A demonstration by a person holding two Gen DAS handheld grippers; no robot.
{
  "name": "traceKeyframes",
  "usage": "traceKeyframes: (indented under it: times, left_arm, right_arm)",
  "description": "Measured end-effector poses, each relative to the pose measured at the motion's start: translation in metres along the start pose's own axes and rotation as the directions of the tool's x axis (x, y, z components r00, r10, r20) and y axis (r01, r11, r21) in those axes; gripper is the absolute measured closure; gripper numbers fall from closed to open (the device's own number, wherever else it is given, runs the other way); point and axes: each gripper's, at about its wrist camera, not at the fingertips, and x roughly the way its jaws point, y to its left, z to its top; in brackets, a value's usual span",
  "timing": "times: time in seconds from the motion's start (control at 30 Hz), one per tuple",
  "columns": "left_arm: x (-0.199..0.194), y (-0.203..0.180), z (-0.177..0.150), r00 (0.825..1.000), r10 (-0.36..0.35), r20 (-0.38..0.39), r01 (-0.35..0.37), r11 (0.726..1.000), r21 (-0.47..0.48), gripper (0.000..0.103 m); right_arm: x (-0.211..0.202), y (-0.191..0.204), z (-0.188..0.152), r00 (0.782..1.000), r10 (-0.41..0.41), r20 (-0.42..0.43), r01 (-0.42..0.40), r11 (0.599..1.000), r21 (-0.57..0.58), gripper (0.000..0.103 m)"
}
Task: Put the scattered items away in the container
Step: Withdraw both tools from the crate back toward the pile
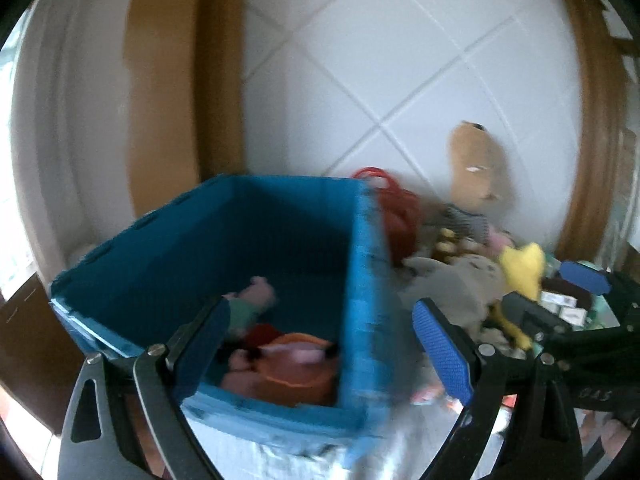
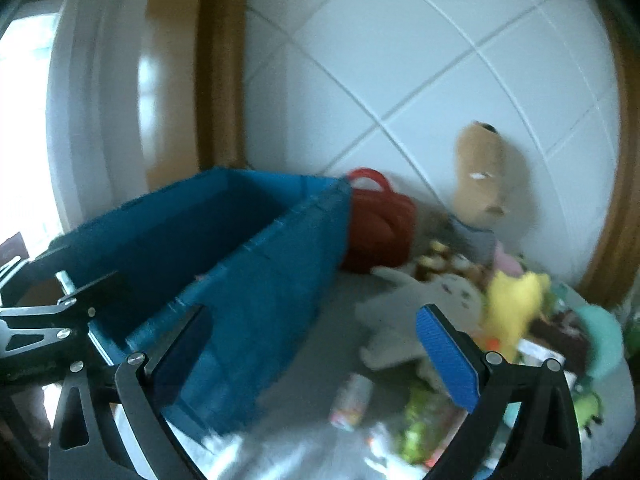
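Note:
A blue crate [image 1: 364, 280] stands on a grey surface, with a pink plush [image 1: 260, 292] and an orange toy [image 1: 296, 376] inside. My left gripper [image 1: 324, 344] hangs open and empty over the crate's near right corner. To the crate's right lies a pile of toys: a grey plush [image 2: 412, 312], a yellow plush [image 2: 512, 308], a teal plush [image 2: 604, 336] and a small tube [image 2: 352, 400]. Open with nothing in it, my right gripper [image 2: 316, 356] sits between the crate's [image 2: 256, 288] outer wall and the grey plush. The right gripper [image 1: 554, 294] also shows in the left wrist view beside the yellow plush [image 1: 524, 268].
A red bag [image 2: 380, 224] sits behind the crate's far corner. A brown plush dog [image 2: 480, 176] leans upright against the white tiled wall [image 2: 400, 60]. Wooden trim [image 2: 220, 80] frames the wall on both sides. A green packet [image 2: 424, 428] lies near the front.

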Motion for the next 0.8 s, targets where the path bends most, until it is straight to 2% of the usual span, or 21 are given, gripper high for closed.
traceKeyframes:
  times: [0.33,0.57,0.8]
  left_arm:
    - [-0.018,-0.119,-0.031,0.995,-0.069,-0.069,0.072,0.997,0.031,0.009]
    - [-0.021,-0.186,-0.07,0.986,-0.088,-0.14,0.095,0.994,0.045,0.009]
    - [-0.006,-0.23,-0.11,0.962,-0.073,-0.263,0.1,0.991,0.089,0.009]
  right_arm:
    - [-0.062,-0.115,-0.056,0.994,-0.092,-0.066,0.096,0.994,0.059,0.0]
    - [-0.091,-0.187,-0.108,0.983,-0.126,-0.136,0.139,0.986,0.094,0.0]
    - [-0.089,-0.238,-0.163,0.956,-0.144,-0.256,0.188,0.97,0.155,0.0]
